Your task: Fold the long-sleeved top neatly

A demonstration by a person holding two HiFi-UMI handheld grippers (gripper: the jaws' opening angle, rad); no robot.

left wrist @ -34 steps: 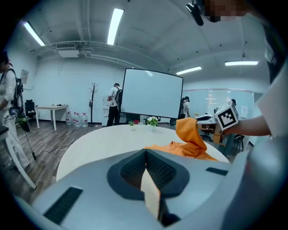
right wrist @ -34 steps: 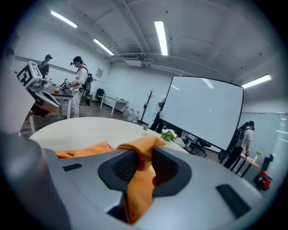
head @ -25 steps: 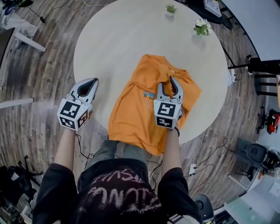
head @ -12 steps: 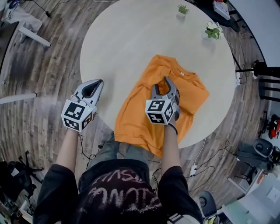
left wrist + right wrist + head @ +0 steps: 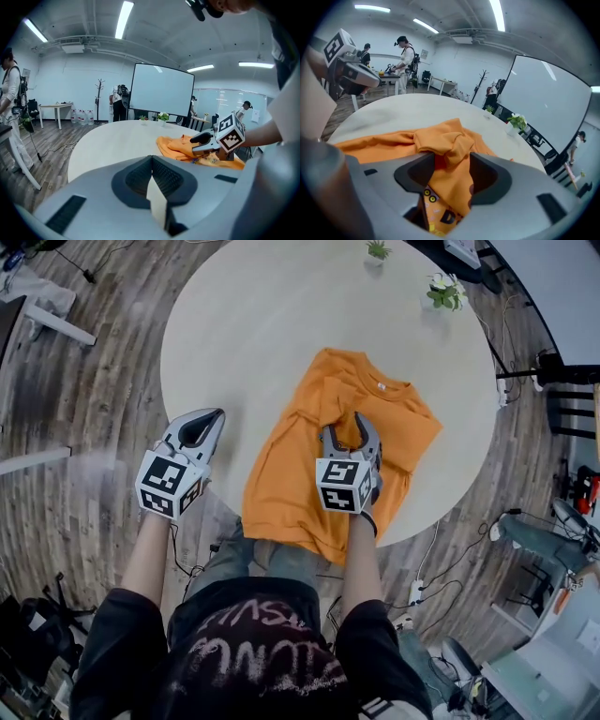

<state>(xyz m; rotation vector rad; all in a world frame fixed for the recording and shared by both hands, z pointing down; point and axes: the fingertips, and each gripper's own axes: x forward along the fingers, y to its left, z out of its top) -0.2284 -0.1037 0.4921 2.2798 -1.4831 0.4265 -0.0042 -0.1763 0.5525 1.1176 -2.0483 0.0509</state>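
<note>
The orange long-sleeved top (image 5: 291,474) lies face up on the near right part of the round table (image 5: 244,324). Its neckline points to the far side, and its hem hangs over the near edge of the table towards the person. One sleeve (image 5: 440,140) is folded inward and lies bunched on the chest area. A printed graphic (image 5: 436,213) shows on the front of the garment.

The right gripper (image 5: 347,430) is over the middle of the top and points downward. Its jaws have just been opening and now stand spread. The folded sleeve and the chest fabric lie between them, and the pads do not pinch the fabric.

The left gripper (image 5: 210,418) is to the left of the top, well apart from it, at the near left rim of the table. Its jaws are pressed together with nothing between them.

Two potted plants (image 5: 444,293) stand at the far right rim of the table. A wooden floor (image 5: 84,409) surrounds the table.
</note>
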